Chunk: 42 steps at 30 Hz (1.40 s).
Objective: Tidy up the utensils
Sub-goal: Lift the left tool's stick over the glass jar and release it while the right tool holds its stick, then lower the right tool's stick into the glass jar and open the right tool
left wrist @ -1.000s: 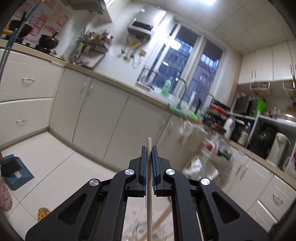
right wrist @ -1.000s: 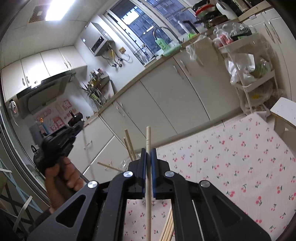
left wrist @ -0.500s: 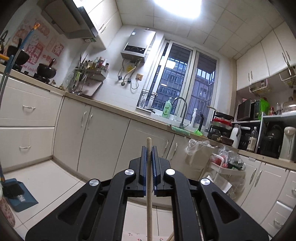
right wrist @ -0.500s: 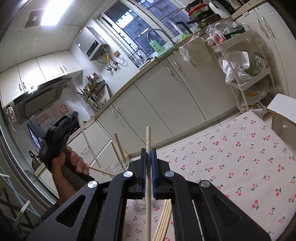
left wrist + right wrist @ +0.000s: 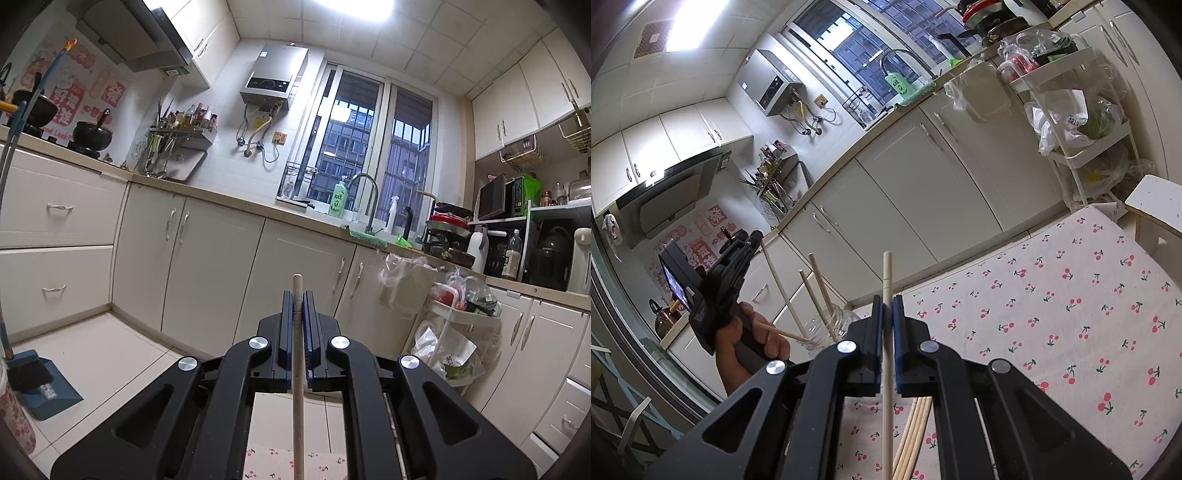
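My left gripper (image 5: 297,306) is shut on a wooden chopstick (image 5: 298,402) that stands upright between its pads. From the right wrist view, a hand holds that left gripper (image 5: 755,238) at the left, and its chopstick (image 5: 781,288) slants down to the mouth of a glass jar (image 5: 846,319). The jar holds a few other chopsticks (image 5: 820,280), all leaning. My right gripper (image 5: 887,306) is shut on a pale chopstick (image 5: 887,273), above several loose chopsticks (image 5: 916,424) lying on the cherry-print cloth (image 5: 1071,314).
White kitchen cabinets (image 5: 923,192) run behind the table's far edge. A white stool (image 5: 1156,206) stands at the cloth's right end, with a trolley of bags (image 5: 1082,147) behind it. A blue dustpan (image 5: 44,384) lies on the floor at the left.
The left gripper has rolled to level and moved toward the jar with its chopstick, whose lower end now reaches the jar. The right gripper has sunk slightly with its chopstick.
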Each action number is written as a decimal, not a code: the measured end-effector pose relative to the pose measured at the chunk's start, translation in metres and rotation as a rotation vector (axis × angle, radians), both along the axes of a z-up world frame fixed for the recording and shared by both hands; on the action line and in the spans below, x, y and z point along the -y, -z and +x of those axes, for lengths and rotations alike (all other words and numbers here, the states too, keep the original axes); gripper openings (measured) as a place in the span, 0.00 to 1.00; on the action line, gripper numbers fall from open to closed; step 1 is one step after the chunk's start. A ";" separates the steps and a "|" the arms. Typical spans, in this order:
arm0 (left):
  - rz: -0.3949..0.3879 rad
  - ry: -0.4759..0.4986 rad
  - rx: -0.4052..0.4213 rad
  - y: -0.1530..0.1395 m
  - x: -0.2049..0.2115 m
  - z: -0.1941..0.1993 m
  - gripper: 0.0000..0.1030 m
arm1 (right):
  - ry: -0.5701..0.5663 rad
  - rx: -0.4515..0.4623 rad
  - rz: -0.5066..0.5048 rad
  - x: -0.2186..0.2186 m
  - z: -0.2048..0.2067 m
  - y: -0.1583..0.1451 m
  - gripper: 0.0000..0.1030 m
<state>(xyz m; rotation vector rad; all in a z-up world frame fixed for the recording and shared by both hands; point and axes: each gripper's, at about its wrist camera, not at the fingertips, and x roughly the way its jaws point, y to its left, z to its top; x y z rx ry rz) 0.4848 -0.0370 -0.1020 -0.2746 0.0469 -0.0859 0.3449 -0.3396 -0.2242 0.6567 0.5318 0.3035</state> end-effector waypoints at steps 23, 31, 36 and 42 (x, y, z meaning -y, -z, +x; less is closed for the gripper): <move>0.025 0.069 -0.106 0.019 -0.015 -0.041 0.24 | 0.026 0.202 0.043 -0.030 0.033 -0.058 0.06; -0.048 -0.023 -0.162 0.052 -0.056 -0.091 0.42 | 0.080 0.358 0.089 -0.061 0.068 -0.082 0.06; -0.112 -0.063 -0.197 0.074 -0.076 -0.099 0.42 | 0.142 0.355 0.092 -0.070 0.094 -0.070 0.06; -0.119 -0.068 -0.178 0.077 -0.083 -0.104 0.44 | 0.185 0.351 0.086 -0.077 0.108 -0.055 0.06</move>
